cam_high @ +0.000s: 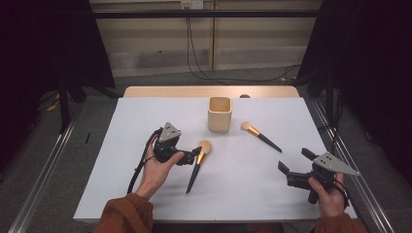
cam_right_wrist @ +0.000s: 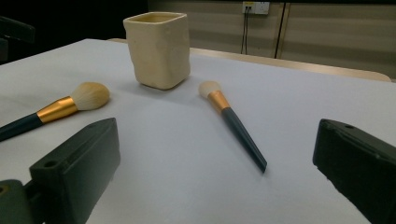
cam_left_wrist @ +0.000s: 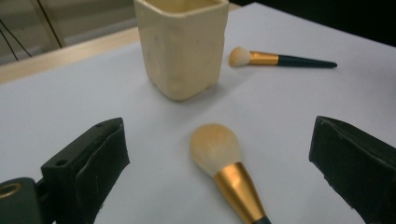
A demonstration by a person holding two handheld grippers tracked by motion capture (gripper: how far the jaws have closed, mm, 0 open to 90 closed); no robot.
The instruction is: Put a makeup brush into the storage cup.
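The large brush [cam_high: 198,162] is seen lying at frame centre, apparently untouched between the wide-open jaws of the left gripper [cam_high: 193,156], while the right gripper [cam_high: 290,165], lower right, is held agape and empty.

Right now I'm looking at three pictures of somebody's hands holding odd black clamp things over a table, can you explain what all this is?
A person holds a hand-operated two-jaw gripper in each hand: the left gripper and the right gripper. One picture looks down from above the table. The other two come from cameras riding on each gripper, looking out between its black jaws. On the table stand a cream square cup, a large makeup brush and a smaller brush. Both grippers are open and hold nothing; the left one sits around the large brush's gold collar.
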